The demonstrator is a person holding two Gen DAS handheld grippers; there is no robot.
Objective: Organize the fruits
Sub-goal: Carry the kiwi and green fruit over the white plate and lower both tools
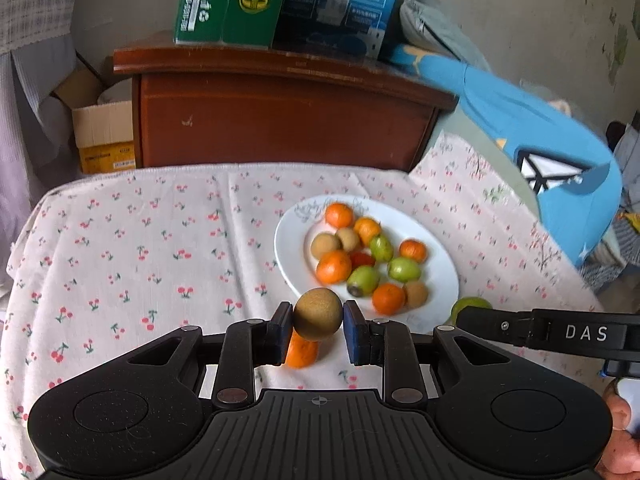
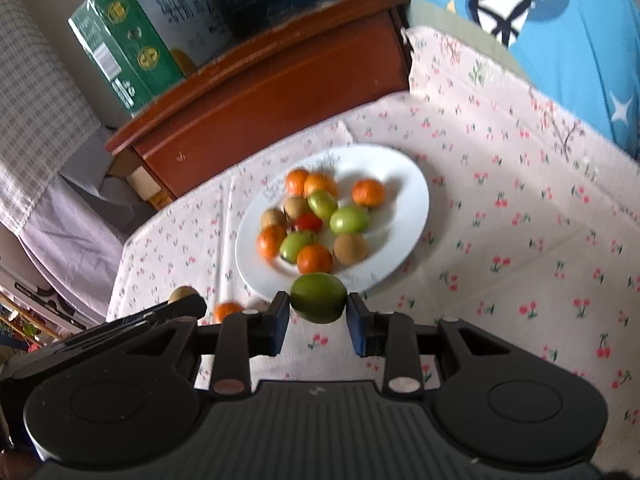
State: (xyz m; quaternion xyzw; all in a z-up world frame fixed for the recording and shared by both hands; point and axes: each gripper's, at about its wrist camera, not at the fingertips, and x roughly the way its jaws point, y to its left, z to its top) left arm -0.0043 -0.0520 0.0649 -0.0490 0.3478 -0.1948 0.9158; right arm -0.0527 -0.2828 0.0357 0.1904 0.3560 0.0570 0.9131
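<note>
held between the pads of the left gripper (image 1: 318,330) is a brown longan (image 1: 318,314); a green jujube (image 2: 318,298) is pinched by the right gripper (image 2: 318,320). both are carried clear of the cloth, seemingly for sorting. beyond, a white plate (image 1: 436,248) of mixed fruit is seen.

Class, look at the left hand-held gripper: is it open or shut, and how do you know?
Shut. The left hand-held gripper has both blue pads pressed against a round brown fruit, held above the cherry-print tablecloth.

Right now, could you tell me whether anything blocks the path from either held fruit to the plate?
Nothing visible does. The left gripper holds a brown fruit, the right gripper a green fruit, just short of the white plate.
</note>
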